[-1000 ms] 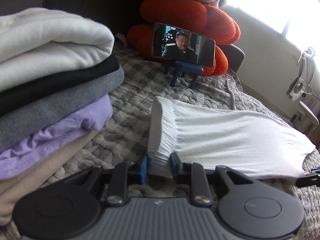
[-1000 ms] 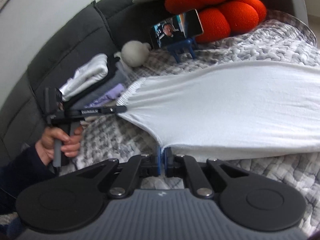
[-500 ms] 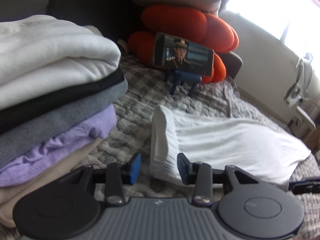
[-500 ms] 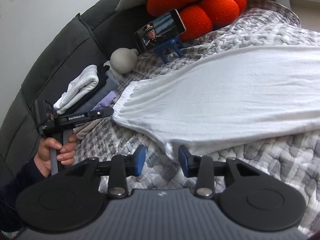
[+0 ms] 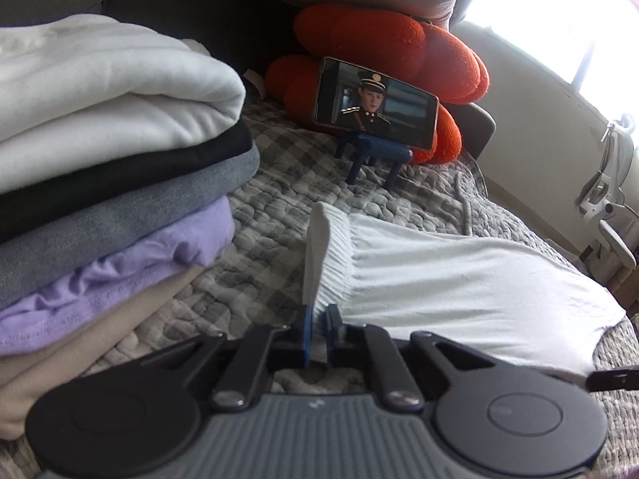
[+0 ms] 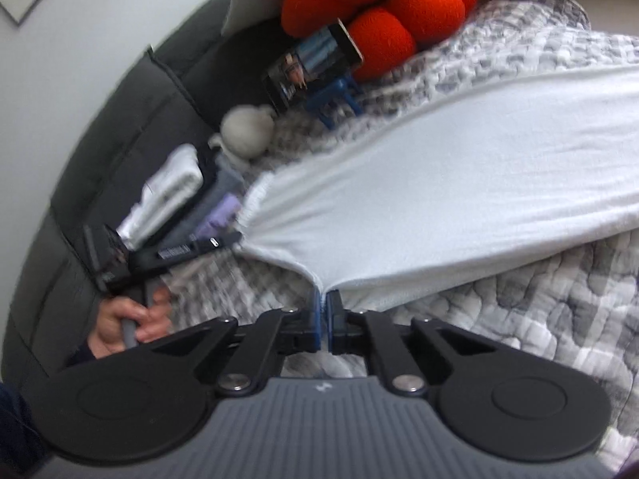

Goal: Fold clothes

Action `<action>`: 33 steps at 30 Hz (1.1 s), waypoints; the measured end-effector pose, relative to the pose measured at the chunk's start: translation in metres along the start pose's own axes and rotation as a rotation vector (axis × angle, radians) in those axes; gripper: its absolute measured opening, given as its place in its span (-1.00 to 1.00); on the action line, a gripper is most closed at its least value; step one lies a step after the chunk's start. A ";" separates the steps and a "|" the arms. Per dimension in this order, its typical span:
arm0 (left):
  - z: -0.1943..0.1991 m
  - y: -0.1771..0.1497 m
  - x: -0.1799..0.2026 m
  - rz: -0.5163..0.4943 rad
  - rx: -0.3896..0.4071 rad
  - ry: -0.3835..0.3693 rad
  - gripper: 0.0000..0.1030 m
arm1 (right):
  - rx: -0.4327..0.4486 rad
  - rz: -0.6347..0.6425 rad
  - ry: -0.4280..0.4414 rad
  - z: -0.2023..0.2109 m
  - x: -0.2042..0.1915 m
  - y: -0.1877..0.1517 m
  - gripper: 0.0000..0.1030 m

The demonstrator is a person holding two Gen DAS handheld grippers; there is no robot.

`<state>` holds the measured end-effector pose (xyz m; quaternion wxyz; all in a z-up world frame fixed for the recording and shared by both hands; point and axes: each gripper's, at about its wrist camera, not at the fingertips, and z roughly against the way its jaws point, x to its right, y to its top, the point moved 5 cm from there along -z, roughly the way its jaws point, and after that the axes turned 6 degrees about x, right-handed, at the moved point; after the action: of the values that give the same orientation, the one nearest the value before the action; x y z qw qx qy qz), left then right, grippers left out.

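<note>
Where legible at all, blurred lettering on left gripper (image 6: 235, 239).

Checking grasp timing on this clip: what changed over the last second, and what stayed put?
Both grippers, open half a second ago, have closed again on the white garment: the left gripper on its ribbed waistband, the right gripper on the near edge. The garment looks pulled taut between them. The stack of folded clothes and the phone on its stand stayed put.
</note>
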<state>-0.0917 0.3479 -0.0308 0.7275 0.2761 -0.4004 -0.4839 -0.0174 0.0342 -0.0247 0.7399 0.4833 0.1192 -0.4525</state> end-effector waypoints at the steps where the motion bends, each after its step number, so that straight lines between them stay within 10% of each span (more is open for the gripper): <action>1: 0.000 0.000 -0.001 0.004 0.002 0.002 -0.87 | -0.012 0.002 -0.005 -0.002 0.001 -0.002 -0.90; 13: -0.003 -0.005 -0.013 0.131 0.013 -0.006 -0.88 | -0.012 0.024 -0.019 -0.001 0.001 -0.004 -0.94; 22: -0.003 -0.002 -0.002 0.026 -0.004 0.052 -0.60 | -0.013 0.181 -0.056 0.013 -0.011 -0.004 -0.67; 33: 0.008 0.022 0.001 0.012 0.063 0.121 -0.34 | 0.152 0.130 -0.274 0.050 0.030 0.008 -0.53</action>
<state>-0.0881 0.3555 -0.0091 0.7443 0.3252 -0.3722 -0.4491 -0.0074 -0.0228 -0.0125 0.7383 0.4781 -0.0488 -0.4733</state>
